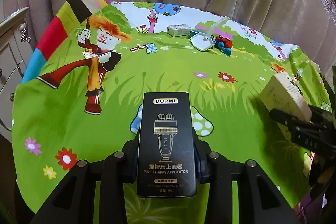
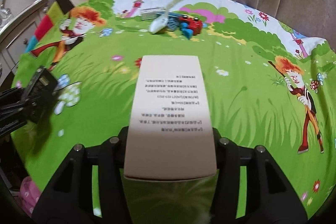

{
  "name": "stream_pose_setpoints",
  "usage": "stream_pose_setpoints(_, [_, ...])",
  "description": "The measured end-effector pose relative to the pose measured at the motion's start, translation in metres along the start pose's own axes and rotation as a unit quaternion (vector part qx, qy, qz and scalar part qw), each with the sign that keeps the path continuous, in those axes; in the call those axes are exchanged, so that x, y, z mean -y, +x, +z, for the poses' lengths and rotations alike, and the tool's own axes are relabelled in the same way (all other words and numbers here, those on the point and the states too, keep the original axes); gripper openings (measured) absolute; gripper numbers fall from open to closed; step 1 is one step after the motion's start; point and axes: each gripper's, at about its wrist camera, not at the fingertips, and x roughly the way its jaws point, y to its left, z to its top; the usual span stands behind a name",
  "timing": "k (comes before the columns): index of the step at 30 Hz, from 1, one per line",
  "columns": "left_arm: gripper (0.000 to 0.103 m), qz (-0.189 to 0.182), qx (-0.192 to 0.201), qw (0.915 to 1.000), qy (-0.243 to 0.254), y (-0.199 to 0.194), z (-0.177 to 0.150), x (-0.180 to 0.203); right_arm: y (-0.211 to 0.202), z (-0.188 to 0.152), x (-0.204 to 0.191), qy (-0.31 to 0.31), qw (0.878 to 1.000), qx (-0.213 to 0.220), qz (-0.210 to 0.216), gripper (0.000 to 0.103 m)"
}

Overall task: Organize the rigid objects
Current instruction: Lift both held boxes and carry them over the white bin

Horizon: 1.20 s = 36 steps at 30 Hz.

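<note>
Through the left wrist camera, my left gripper [image 1: 167, 161] clamps the black box [image 1: 167, 140] above the near cloth [image 1: 63, 119], ready to carry. Through the right wrist camera, my right gripper [image 2: 170, 152] grips the beige box [image 2: 170, 114]; the toy pile [image 2: 189, 25] sits far, presumably the destination.

Two wrist fisheyes, steeply downward, sharing the tablecloth [image 1: 147, 68].

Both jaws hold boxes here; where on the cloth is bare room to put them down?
The wide green middle of the cloth is free, from the held black box to the far cluster. The crowding is at the far edge: small carton, white scoop, red toy car.
</note>
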Motion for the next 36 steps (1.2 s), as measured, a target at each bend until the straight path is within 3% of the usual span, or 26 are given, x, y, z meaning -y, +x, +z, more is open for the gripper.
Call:
stream_pose_setpoints(13, [0.040, -0.003, 0.033, 0.9992, 0.024, -0.045, 0.001, 0.016, -0.067, 0.000, -0.024, -0.021, 0.998, 0.050, 0.013, 0.054])
stream_pose_setpoints(23, [0.040, -0.020, 0.080, 0.9933, 0.081, -0.088, 0.009, 0.066, -0.133, -0.014, -0.003, -0.003, 0.995, 0.097, -0.011, 0.054])
stream_pose_setpoints(36, [0.040, -0.044, 0.096, 0.9836, 0.146, -0.115, 0.000, 0.128, -0.195, -0.048, 0.047, 0.039, 0.988, 0.136, -0.055, 0.055])
